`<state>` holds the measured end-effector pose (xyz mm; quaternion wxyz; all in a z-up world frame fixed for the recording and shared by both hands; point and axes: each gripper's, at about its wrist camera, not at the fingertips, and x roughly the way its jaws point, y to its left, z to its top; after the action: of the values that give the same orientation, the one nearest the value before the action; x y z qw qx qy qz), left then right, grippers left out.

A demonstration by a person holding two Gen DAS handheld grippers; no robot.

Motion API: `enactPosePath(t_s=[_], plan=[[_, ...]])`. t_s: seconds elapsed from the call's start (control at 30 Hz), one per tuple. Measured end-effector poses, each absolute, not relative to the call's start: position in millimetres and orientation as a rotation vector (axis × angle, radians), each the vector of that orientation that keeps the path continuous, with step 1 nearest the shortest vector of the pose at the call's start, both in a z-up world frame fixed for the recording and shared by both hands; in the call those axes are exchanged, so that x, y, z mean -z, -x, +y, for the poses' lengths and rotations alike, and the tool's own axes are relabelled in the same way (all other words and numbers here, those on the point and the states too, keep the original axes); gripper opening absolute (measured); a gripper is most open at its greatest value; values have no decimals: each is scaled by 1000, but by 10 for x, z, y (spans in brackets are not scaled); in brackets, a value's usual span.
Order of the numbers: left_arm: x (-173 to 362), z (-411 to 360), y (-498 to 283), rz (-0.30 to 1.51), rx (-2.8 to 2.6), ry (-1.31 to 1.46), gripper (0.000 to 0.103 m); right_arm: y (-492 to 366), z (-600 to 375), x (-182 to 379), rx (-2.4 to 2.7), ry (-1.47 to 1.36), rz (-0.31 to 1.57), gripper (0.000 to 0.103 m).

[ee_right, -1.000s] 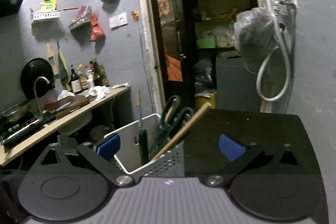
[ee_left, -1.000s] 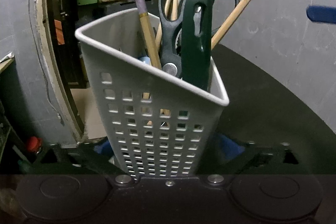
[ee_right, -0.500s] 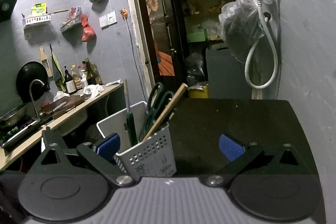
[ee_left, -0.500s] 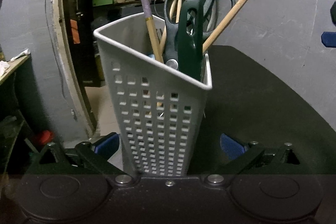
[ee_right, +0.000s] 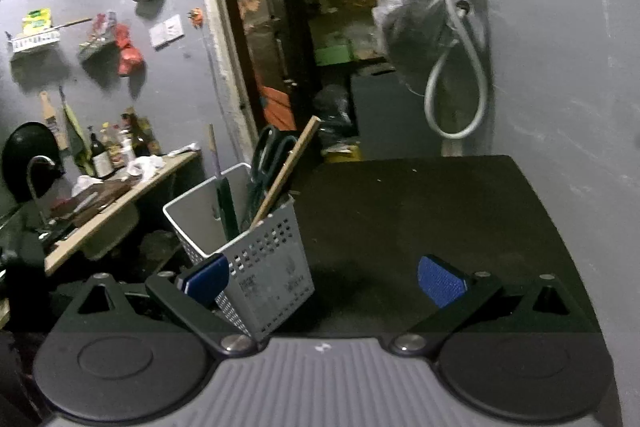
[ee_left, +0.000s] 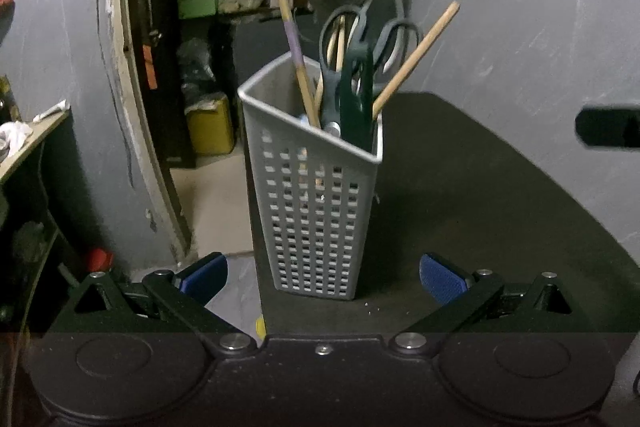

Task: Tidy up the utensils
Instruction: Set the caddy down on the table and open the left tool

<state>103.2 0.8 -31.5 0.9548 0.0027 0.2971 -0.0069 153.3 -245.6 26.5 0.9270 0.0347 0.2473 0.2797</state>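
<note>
While both tools gape empty, the utensil basket stands upright between them.

A dark, matte counter with a rounded outer edge sits against a grey wall. One thing stands directly on it: a grey plastic basket with rows of small square holes, upright at the counter's left edge, close to the near corner. Pale specks of crumbs dot the surface just beside the basket's base. From the right wrist camera the basket stands at that same left edge of the counter.
</note>
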Motion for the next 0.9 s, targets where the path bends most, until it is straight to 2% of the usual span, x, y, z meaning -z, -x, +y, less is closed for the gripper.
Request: enactPosePath(t_s=[0.37,0.9], plan=[[36,423,-562,498,73,33,102,-961,-2250,-302,-344,-110,523,103],[-161,826,22,481,115,113,102,-137,-1990,-330,-168,-68,558,103]])
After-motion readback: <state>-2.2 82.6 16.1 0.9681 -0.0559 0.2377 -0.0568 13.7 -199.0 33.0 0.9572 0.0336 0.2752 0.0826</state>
